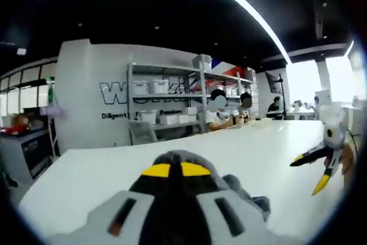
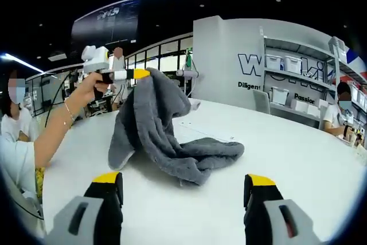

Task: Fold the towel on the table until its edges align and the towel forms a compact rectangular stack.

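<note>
A grey towel (image 2: 172, 136) lies crumpled on the white table (image 2: 287, 159), with one corner pulled up high. My left gripper (image 2: 140, 74), held by a hand, is shut on that raised corner. In the left gripper view its yellow-tipped jaws (image 1: 175, 170) are closed together, and grey towel (image 1: 252, 196) bunches around them. My right gripper (image 2: 183, 179) stands open near the table's front, its jaws wide apart with nothing between them, a short way from the towel's low end. From the left gripper view, the right gripper (image 1: 309, 171) hangs open over the table (image 1: 229, 147) at the right.
Metal shelves with white bins (image 1: 166, 93) stand against the far wall, with a grey chair (image 1: 140, 133) in front. Seated people (image 1: 226, 113) are at the table's far end. A person's arm (image 2: 54, 130) reaches in from the left.
</note>
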{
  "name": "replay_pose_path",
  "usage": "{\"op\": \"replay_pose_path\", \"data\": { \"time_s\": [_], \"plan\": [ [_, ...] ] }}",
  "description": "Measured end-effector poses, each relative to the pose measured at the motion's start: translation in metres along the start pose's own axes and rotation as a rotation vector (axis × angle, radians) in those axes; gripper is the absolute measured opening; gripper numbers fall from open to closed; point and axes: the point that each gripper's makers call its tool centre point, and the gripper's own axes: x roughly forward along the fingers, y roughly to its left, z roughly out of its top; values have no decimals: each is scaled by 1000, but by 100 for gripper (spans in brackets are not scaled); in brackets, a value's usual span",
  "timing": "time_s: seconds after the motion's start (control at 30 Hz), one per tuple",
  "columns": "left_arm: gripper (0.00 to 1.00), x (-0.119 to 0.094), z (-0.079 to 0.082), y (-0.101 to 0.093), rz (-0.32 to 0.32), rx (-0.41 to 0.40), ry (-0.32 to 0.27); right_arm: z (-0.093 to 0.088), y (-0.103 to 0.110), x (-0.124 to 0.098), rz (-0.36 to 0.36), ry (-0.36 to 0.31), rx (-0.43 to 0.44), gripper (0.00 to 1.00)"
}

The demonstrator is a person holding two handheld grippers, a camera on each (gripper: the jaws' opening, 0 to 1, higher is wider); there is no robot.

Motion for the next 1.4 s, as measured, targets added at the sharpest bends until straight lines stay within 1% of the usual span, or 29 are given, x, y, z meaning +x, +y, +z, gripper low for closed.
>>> {"op": "replay_pose_path", "data": {
  "time_s": [0.07, 0.1, 0.23, 0.37, 0.47, 0.6, 0.7, 0.77, 0.87, 0.9, 0.93, 1.0, 1.07, 1.1, 1.17, 1.33, 1.4],
  "plan": [
    [5, 5, -15, 14, 50, 34, 40, 0, 0, 0, -1, 2, -2, 91],
    [5, 6, -23, 17, 65, 56, 66, -1, 1, 0, -1, 3, -4, 91],
    [6, 12, -50, 37, 139, 138, 138, -1, 1, 0, -3, 5, -7, 91],
    [6, 16, -74, 51, 170, 158, 201, -2, 1, 1, -4, 8, -9, 91],
    [6, 17, -94, 60, 185, 167, 248, -3, 2, 1, -3, 12, -12, 91],
    [6, 18, -120, 66, 185, 163, 302, -4, 4, 1, -2, 15, -17, 91],
    [6, 20, -131, 66, 173, 162, 324, -6, 5, 2, -2, 22, -20, 91],
    [6, 21, -137, 61, 155, 163, 335, -7, 5, 3, -3, 26, -22, 91],
    [6, 23, -143, 56, 130, 178, 354, -9, 6, 3, -1, 30, -22, 91],
    [6, 23, -145, 52, 109, 188, 363, -9, 6, 3, -1, 31, -21, 91],
    [6, 25, -145, 48, 84, 199, 358, -9, 6, 3, -2, 32, -22, 91],
    [7, 22, -144, 48, 83, 188, 356, -10, 5, 3, -3, 33, -23, 91],
    [9, 20, -137, 51, 98, 145, 325, -9, 6, 3, -3, 30, -22, 91],
    [10, 22, -135, 52, 95, 127, 316, -9, 6, 3, -2, 30, -22, 91],
    [13, 21, -130, 48, 73, 87, 288, -10, 7, 3, 0, 33, -23, 91],
    [19, 12, -116, 44, 55, 63, 247, -10, 8, 4, 4, 34, -25, 91],
    [22, 8, -107, 43, 47, 41, 223, -9, 8, 4, 5, 32, -25, 91]
  ]
}}
